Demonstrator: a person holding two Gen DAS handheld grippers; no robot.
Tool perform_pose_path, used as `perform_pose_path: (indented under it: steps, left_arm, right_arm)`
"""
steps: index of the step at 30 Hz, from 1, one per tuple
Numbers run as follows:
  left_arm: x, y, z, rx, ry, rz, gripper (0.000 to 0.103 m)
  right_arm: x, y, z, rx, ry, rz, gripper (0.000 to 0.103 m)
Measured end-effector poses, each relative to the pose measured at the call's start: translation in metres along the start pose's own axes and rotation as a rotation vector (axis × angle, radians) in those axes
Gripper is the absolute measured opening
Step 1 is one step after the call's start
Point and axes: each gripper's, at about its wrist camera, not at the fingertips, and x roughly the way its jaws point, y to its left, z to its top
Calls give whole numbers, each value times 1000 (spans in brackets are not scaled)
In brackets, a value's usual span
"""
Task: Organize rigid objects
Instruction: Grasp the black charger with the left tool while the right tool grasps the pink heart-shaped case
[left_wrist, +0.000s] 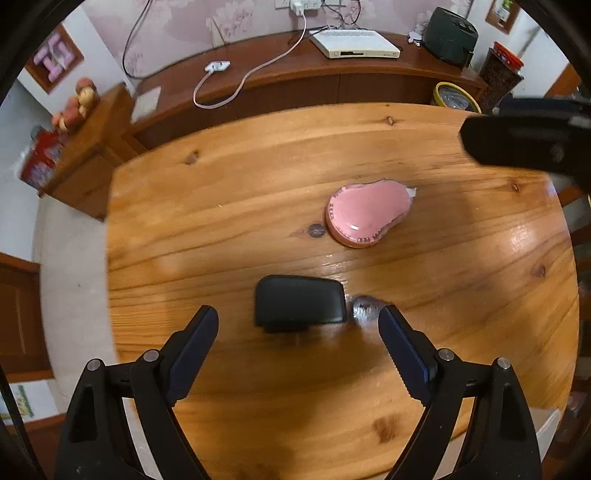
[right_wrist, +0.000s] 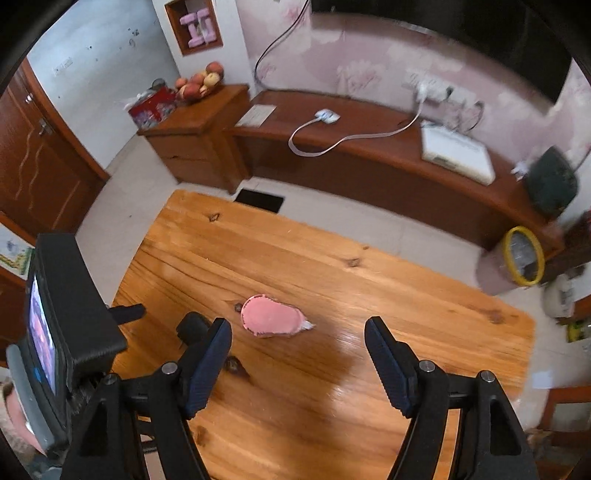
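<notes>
- Wooden table (left_wrist: 221, 229) carries a pink teardrop-shaped object (left_wrist: 365, 214) lying flat near its middle
- Black rectangular object (left_wrist: 300, 302) lies nearer the left gripper (left_wrist: 298, 321), apart from the pink one
- Left gripper hangs above the table with jaws spread wide, holding nothing
- Right gripper (right_wrist: 297, 332) likewise gapes empty, the pink object ahead between its fingers in the right wrist view

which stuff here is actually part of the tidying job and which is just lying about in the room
Part of the job:
- pink tape dispenser on the wooden table
- black rectangular object near the left gripper
- right gripper, open, holding nothing

Just lying about:
- white set-top box on the sideboard
- fruit
- yellow-rimmed bin
</notes>
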Motion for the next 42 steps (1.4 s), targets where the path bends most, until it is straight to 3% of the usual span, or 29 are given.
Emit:
perform_pose_path:
  steps: [4, 12, 14, 18, 21, 28, 42]
  left_arm:
    - [12, 1, -1, -9, 1, -44, 90]
    - [19, 2, -1, -46, -4, -16, 89]
    - [18, 3, 0, -60, -6, -9, 85]
    - [24, 6, -2, -83, 22, -16, 66]
    - [22, 12, -4, -109, 18, -11, 66]
    - [16, 32, -15, -131, 45, 35, 66]
    - [-8, 50, -29, -180, 41, 5, 66]
  right_arm:
    - [31, -5, -3, -16, 29, 33, 75]
    - [56, -8, -15, -48, 34, 77, 75]
    - [59, -9, -15, -55, 32, 91, 75]
    - [64, -4, -15, -101, 22, 123, 75]
    - [69, 6, -17, -159, 16, 126, 75]
    - [84, 35, -20, -298, 21, 93, 75]
    - [105, 61, -26, -524, 55, -66, 76]
